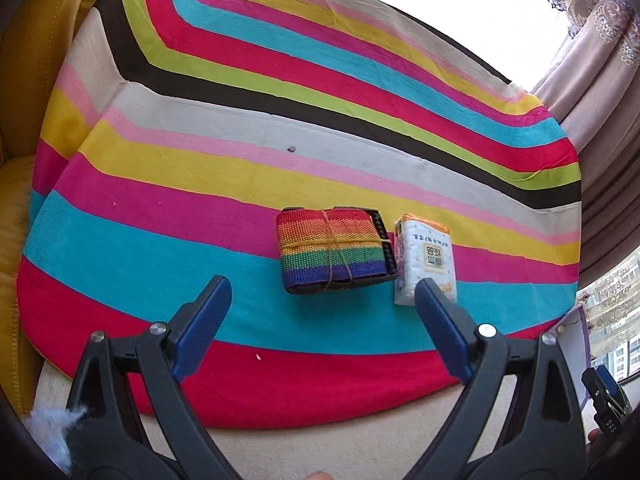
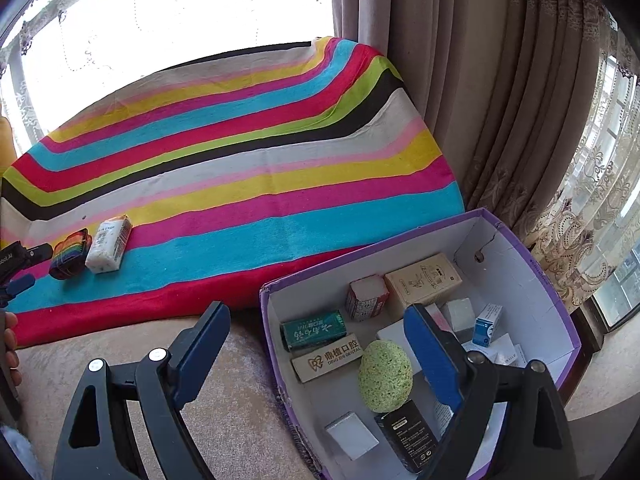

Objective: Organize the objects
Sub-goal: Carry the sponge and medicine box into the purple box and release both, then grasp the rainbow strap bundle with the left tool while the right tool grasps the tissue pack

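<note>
On the striped cloth (image 1: 200, 240) lie a rainbow strap bundle (image 1: 334, 250) tied with a rubber band and, touching its right side, a white tissue pack (image 1: 426, 262). My left gripper (image 1: 322, 286) hangs open just short of the bundle, with nothing between its blue pads. The right wrist view shows the same bundle (image 2: 70, 260) and tissue pack (image 2: 110, 246) at far left. My right gripper (image 2: 316, 310) stands open and empty over the near left wall of a purple box (image 2: 520, 264). The box holds a green speckled egg (image 2: 385, 376) and several small packages.
Inside the box are a green carton (image 2: 314, 328), a beige dental box (image 2: 326, 360), a tan box (image 2: 424, 280) and a black box (image 2: 406, 432). Curtains (image 2: 460, 100) hang behind. A yellow cushion (image 1: 24, 120) borders the cloth's left side. A hand (image 2: 8, 344) shows at the left edge.
</note>
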`<state>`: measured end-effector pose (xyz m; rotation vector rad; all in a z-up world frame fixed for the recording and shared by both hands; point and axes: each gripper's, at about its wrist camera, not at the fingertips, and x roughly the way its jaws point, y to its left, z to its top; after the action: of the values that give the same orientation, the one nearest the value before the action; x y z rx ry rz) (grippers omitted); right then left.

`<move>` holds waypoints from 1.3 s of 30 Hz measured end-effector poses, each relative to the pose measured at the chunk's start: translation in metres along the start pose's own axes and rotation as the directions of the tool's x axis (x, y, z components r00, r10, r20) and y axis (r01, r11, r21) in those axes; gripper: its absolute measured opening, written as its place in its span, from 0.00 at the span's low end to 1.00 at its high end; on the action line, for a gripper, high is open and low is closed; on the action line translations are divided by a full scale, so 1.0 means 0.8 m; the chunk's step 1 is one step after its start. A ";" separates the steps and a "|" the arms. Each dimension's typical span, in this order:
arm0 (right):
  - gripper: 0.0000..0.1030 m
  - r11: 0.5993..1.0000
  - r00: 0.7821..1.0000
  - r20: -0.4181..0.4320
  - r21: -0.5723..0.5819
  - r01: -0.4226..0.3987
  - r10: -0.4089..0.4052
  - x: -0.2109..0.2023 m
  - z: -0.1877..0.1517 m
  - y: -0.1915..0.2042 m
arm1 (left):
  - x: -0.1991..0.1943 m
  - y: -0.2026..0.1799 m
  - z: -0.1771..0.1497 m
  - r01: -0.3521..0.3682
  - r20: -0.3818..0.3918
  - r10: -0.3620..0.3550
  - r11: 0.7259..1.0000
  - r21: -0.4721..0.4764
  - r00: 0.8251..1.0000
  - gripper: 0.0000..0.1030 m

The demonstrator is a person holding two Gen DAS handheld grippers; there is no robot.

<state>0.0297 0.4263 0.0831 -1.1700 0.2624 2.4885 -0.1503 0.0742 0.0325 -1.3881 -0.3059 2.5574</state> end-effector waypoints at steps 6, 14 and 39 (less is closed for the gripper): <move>0.87 0.996 0.996 -0.041 -0.049 -0.075 0.073 0.015 0.000 0.040 | 0.021 -0.014 0.012 -0.025 -0.094 0.060 0.942 0.333 0.994 0.92; 0.87 0.979 0.986 -0.071 -0.128 -0.161 0.153 0.028 0.010 0.101 | 0.051 -0.058 0.023 0.035 -0.099 0.047 0.716 0.697 0.994 0.92; 0.88 0.950 0.969 -0.163 -0.222 -0.218 0.185 0.131 0.060 0.276 | 0.019 0.029 -0.033 -0.087 0.040 0.084 0.993 0.077 0.996 0.65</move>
<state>-0.1559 0.2672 0.0351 -1.4872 0.1274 2.6759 -0.1382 0.0586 -0.0002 -1.3549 -0.1526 2.6355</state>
